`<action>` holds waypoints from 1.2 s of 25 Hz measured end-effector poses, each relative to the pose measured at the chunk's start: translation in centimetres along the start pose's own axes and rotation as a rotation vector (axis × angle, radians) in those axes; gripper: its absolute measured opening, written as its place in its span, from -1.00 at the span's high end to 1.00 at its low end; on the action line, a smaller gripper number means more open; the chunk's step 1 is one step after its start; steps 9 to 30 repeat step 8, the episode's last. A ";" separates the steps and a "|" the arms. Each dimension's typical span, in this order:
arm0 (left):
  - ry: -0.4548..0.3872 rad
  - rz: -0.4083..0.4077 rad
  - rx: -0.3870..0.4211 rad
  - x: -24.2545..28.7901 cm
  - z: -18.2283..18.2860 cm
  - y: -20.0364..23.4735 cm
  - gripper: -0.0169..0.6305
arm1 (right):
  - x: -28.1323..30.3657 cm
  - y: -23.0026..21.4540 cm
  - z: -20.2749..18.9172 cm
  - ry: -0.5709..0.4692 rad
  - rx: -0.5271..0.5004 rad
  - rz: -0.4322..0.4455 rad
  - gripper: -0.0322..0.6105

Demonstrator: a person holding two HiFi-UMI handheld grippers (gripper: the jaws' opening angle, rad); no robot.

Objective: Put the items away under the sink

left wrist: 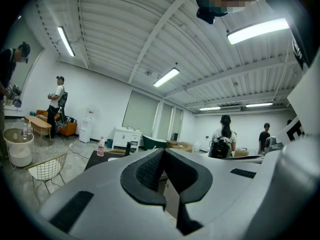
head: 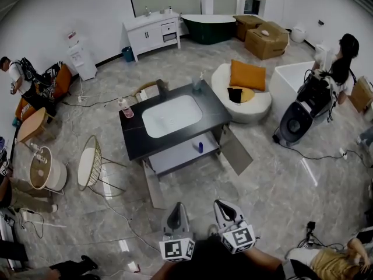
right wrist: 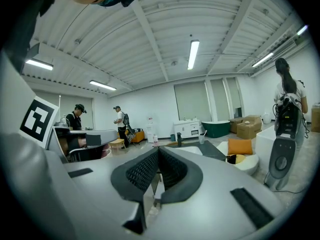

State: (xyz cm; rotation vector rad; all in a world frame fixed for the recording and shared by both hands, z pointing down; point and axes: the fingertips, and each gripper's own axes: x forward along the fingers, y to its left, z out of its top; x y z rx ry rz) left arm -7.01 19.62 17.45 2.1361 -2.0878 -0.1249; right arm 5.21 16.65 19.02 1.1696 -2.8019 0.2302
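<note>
Two grippers low in the head view, both well short of the sink cabinet [head: 135, 137]: the left gripper [head: 178, 206] has its jaws pressed together at the tips with nothing between them, and the right gripper [head: 222, 204] is the same, tips meeting, empty. Count the loose items and it's three. One small blue bottle [head: 200, 147] stands upright on the pale shelf [head: 175, 156] under the sink, toward its right side. One pink bottle [head: 125, 108] stands upright on the black countertop at the left end, just beside the white basin [head: 172, 115]. One clear cup [head: 197, 85] sits at the far right corner of that top; what's in it is too small to tell. Two cabinet doors, both swung wide open: the left door [head: 153, 185] and the right door [head: 236, 150], splayed out on the grey floor either side of the shelf. One white wire chair [head: 92, 162] stands left of the cabinet.
</note>
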 end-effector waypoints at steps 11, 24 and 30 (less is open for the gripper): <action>-0.004 -0.003 -0.006 0.2 0.2 -0.5 0.90 | 0.2 -0.2 0.0 0.005 -0.025 0.007 0.87; -0.004 -0.003 -0.006 0.2 0.2 -0.5 0.90 | 0.2 -0.2 0.0 0.005 -0.025 0.007 0.87; -0.004 -0.003 -0.006 0.2 0.2 -0.5 0.90 | 0.2 -0.2 0.0 0.005 -0.025 0.007 0.87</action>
